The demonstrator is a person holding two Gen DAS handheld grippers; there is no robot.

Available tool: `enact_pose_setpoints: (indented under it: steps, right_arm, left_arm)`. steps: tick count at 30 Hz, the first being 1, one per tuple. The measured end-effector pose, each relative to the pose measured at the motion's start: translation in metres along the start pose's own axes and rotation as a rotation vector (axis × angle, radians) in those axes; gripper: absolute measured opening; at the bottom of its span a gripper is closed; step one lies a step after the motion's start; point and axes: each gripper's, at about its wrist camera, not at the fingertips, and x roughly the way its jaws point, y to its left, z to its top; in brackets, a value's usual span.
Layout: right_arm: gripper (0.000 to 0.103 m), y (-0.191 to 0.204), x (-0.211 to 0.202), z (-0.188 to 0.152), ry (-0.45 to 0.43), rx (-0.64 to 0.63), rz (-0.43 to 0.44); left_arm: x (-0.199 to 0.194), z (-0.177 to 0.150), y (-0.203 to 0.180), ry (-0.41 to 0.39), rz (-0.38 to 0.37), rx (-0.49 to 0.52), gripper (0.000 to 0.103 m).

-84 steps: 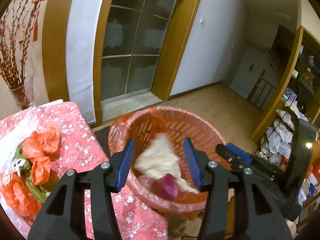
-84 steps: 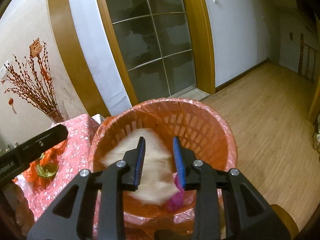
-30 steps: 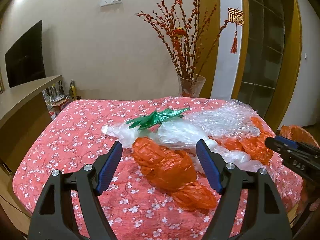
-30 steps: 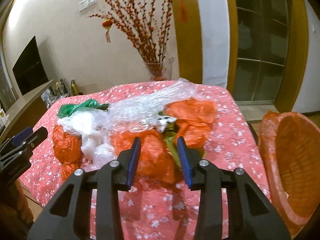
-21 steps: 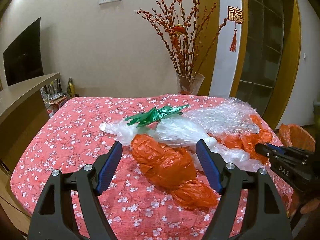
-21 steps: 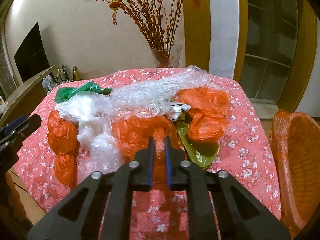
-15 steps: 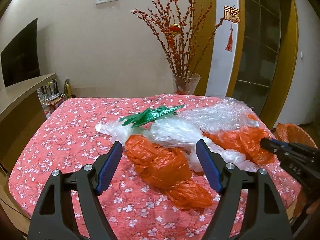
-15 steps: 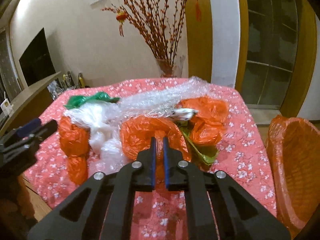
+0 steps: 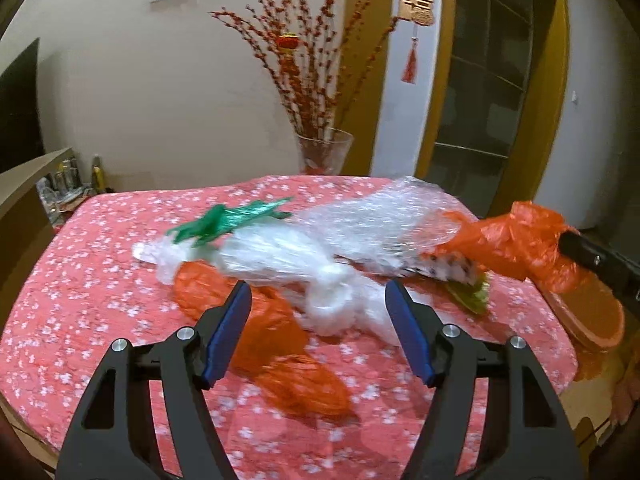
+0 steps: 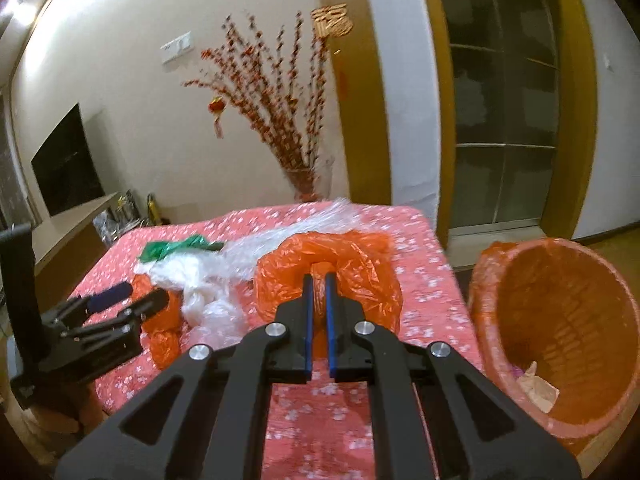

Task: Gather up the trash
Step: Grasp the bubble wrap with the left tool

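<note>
A pile of plastic trash lies on the table under a red flowered cloth (image 9: 80,280): a crumpled orange bag (image 9: 256,320), a white bag (image 9: 280,256), bubble wrap (image 9: 372,216) and a green bag (image 9: 232,220). My left gripper (image 9: 317,286) hovers just over the white and orange bags. Its jaws are closing, and the pads touch nothing. My right gripper (image 10: 319,278) is shut on another orange bag (image 10: 360,276), which hangs lifted above the table's right side. To the right, beside the table, stands the orange-lined trash basket (image 10: 492,344).
A glass vase (image 9: 324,152) of red branches stands at the table's far edge. A wooden sideboard (image 9: 24,184) runs along the left. A green-yellow wrapper (image 9: 472,296) lies near the right edge. Paper scraps sit in the basket's bottom. Glass doors are behind.
My right gripper shut on the orange bag and raised it off the pile, toward the basket side. My left gripper moved in closer over the pile and its jaws narrowed slightly.
</note>
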Motion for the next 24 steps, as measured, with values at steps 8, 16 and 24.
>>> enact_pose_setpoints:
  steps: [8,16,24]
  right_arm:
    - [0.007,-0.027,-0.014,-0.004,-0.020,0.043,-0.067]
    - [0.007,-0.042,-0.019,-0.014,-0.005,0.081,-0.092]
    - [0.007,-0.049,-0.025,-0.018,-0.014,0.101,-0.101]
  left_arm:
    - [0.008,0.000,-0.037,0.052,-0.083,0.037,0.069]
    - [0.037,-0.021,-0.063,0.194,-0.085,0.067,0.040]
    - [0.023,-0.016,-0.063,0.129,-0.133,0.090,0.004]
